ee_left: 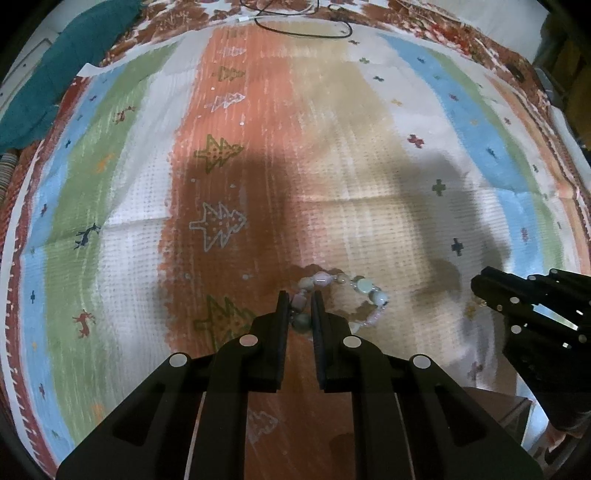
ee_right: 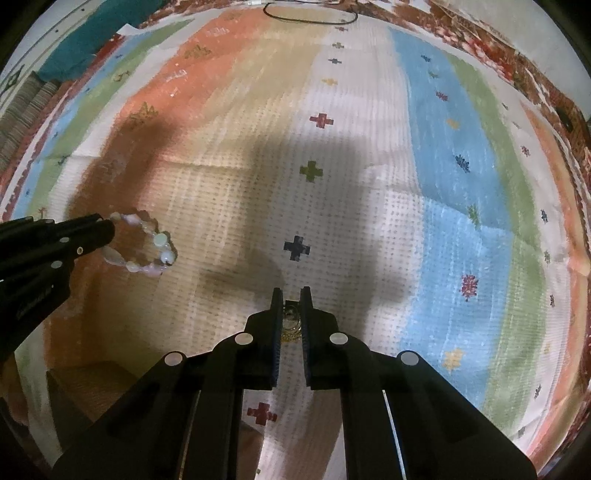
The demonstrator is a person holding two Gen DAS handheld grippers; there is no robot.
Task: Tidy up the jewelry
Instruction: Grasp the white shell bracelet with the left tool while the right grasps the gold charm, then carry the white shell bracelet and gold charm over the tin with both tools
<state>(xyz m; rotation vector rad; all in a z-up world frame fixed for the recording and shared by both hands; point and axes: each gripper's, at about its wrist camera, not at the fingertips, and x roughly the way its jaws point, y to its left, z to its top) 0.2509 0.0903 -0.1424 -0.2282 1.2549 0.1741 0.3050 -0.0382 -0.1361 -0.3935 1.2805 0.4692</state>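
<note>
A beaded bracelet (ee_left: 364, 291) of pale pink, white and mint beads hangs over the striped cloth (ee_left: 369, 166), and my left gripper (ee_left: 300, 297) is shut on its left side. From the right wrist view the same bracelet (ee_right: 155, 245) dangles from the left gripper (ee_right: 105, 227) at the left edge. My right gripper (ee_right: 291, 295) is shut on a small gold ring-shaped jewel (ee_right: 291, 321) pinched between its pads. In the left wrist view the right gripper (ee_left: 480, 288) comes in from the right with a glint of gold at its tip.
The colourful striped cloth (ee_right: 443, 184) with cross and tree motifs covers the surface. A black cable (ee_left: 306, 29) loops at the far edge. A teal fabric (ee_left: 55, 81) lies at the far left. A brown box corner (ee_right: 96, 384) shows at lower left.
</note>
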